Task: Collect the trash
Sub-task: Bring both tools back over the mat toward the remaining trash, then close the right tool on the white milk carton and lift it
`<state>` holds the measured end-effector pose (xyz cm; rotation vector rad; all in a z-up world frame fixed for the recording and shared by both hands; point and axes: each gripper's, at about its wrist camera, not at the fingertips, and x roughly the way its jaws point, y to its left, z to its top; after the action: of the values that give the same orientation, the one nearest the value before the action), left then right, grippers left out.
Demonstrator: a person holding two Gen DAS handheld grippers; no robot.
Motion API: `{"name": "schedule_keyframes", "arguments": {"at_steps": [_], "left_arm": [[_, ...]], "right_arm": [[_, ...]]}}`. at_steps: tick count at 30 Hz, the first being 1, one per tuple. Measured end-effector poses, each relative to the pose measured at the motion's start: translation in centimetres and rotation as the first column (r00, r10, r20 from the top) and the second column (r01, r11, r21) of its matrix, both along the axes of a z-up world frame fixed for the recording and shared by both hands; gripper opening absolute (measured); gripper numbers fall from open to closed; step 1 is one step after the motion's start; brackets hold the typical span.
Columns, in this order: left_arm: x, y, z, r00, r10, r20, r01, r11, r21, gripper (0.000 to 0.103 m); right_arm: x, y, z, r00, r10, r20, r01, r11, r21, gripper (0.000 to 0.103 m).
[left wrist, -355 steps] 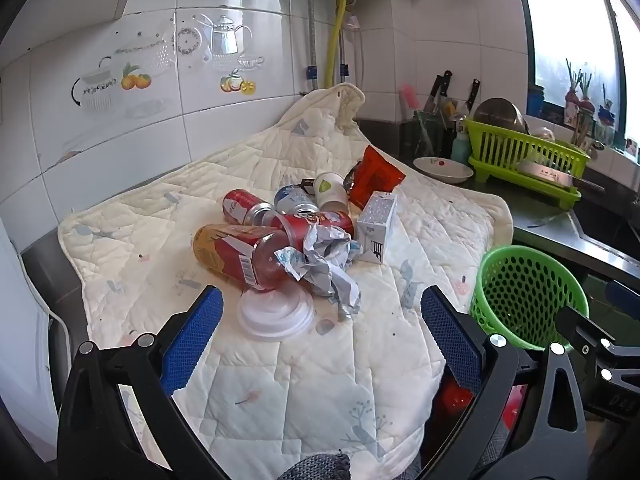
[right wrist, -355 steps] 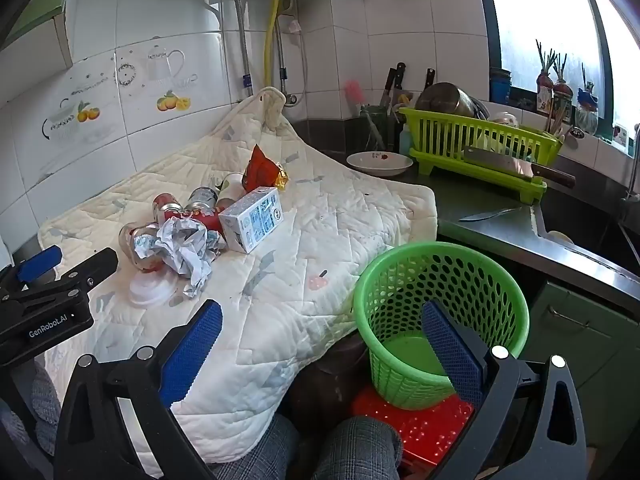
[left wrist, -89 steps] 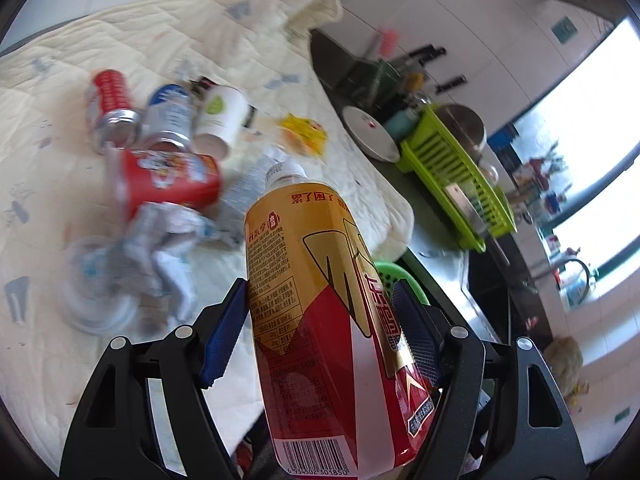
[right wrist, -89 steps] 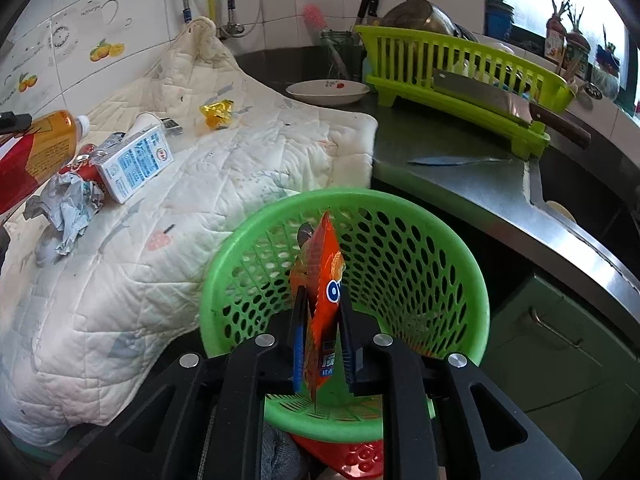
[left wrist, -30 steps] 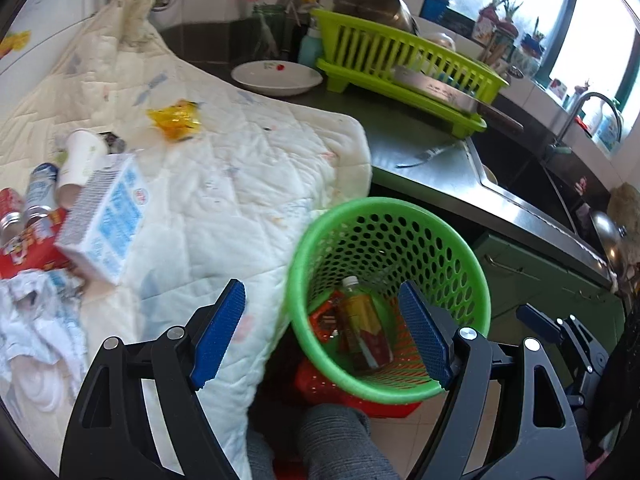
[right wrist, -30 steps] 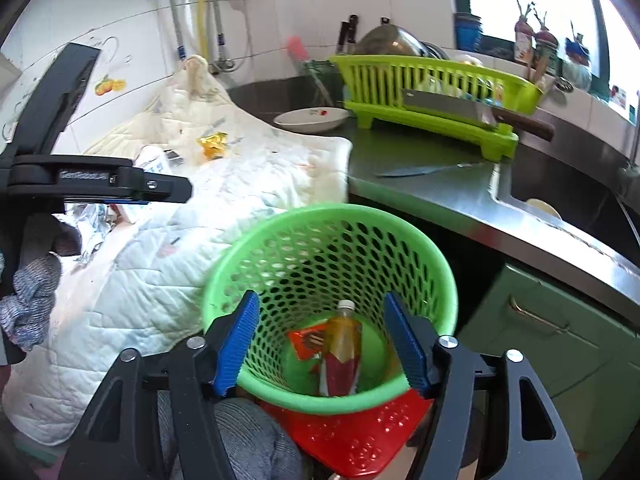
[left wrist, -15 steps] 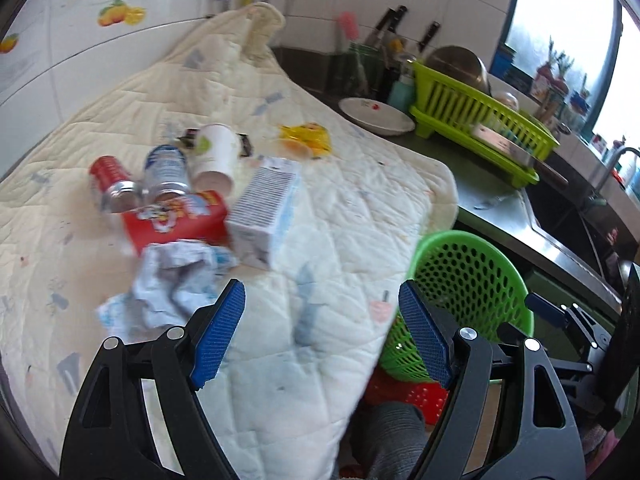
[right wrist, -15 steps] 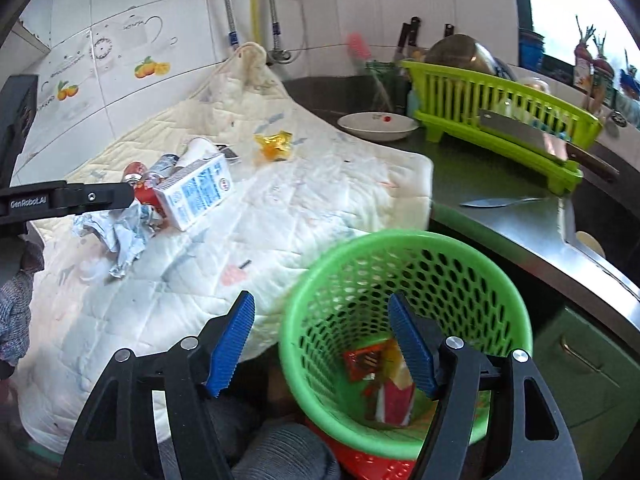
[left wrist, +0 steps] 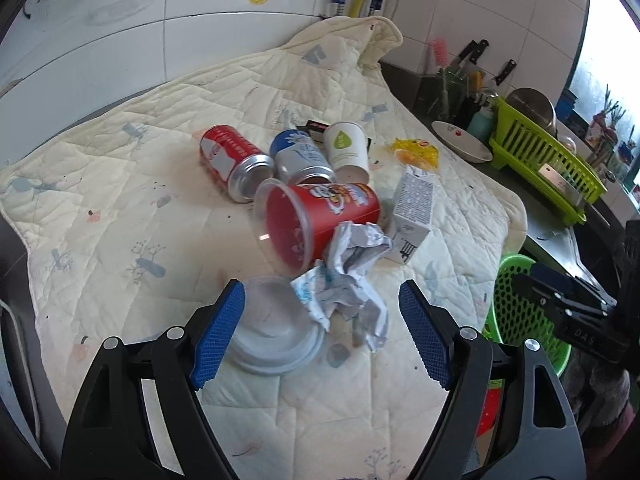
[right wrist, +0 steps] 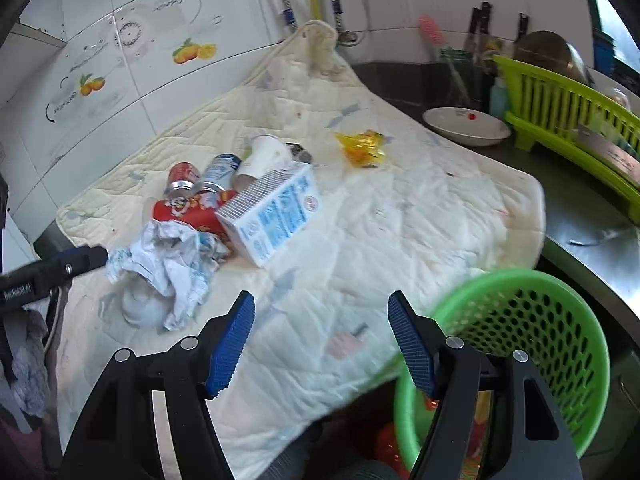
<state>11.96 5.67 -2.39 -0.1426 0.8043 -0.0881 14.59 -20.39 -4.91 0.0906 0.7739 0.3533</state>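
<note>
Trash lies on a quilted cream cloth [left wrist: 120, 208]: crumpled paper [left wrist: 348, 280], a clear plastic lid [left wrist: 272, 332], a red cup [left wrist: 316, 220] on its side, a red can [left wrist: 232, 160], a blue-white can [left wrist: 302, 158], a white paper cup [left wrist: 346, 146], a milk carton [left wrist: 414, 212] and a yellow wrapper [left wrist: 416, 152]. My left gripper [left wrist: 320, 336] is open and empty, just short of the lid and paper. My right gripper [right wrist: 320, 344] is open and empty above the cloth, short of the carton [right wrist: 276, 212]. The green basket [right wrist: 532, 344] stands at the right, below the counter edge.
A white dish [right wrist: 466, 126], a green dish rack [right wrist: 572, 120] with a cleaver, and a knife holder [right wrist: 460, 76] stand on the dark counter at the right. Tiled wall runs behind the cloth. The basket also shows in the left wrist view [left wrist: 516, 320].
Both grippers have swung from over the basket back to the cloth. The left one has come close to the lid and crumpled paper. Both are empty and open.
</note>
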Motion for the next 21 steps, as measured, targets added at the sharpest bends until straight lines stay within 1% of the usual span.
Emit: {"name": "schedule_keyframes", "arguments": {"at_steps": [3, 8, 16, 21], "left_arm": [[-0.1, 1.5, -0.3, 1.0, 0.022, -0.007, -0.022, 1.0, -0.009, 0.078], [-0.4, 3.1, -0.8, 0.999, 0.043, -0.008, -0.043, 0.999, -0.018, 0.078], [-0.6, 5.0, -1.5, 0.997, 0.069, -0.019, -0.07, 0.997, -0.04, 0.078], [-0.6, 5.6, -2.0, 0.997, 0.076, -0.026, -0.077, 0.996, -0.035, 0.078]], "right_arm": [[1.3, 1.2, 0.4, 1.0, 0.014, -0.005, -0.014, 1.0, 0.006, 0.067], [4.8, 3.8, 1.2, 0.999, 0.03, -0.039, -0.029, 0.999, 0.028, 0.067], [10.0, 6.7, 0.3, 0.992, 0.018, -0.126, -0.013, 0.999, 0.039, 0.067], [12.0, 8.4, -0.4, 0.987, 0.004, -0.159, -0.004, 1.0, -0.002, 0.067]]}}
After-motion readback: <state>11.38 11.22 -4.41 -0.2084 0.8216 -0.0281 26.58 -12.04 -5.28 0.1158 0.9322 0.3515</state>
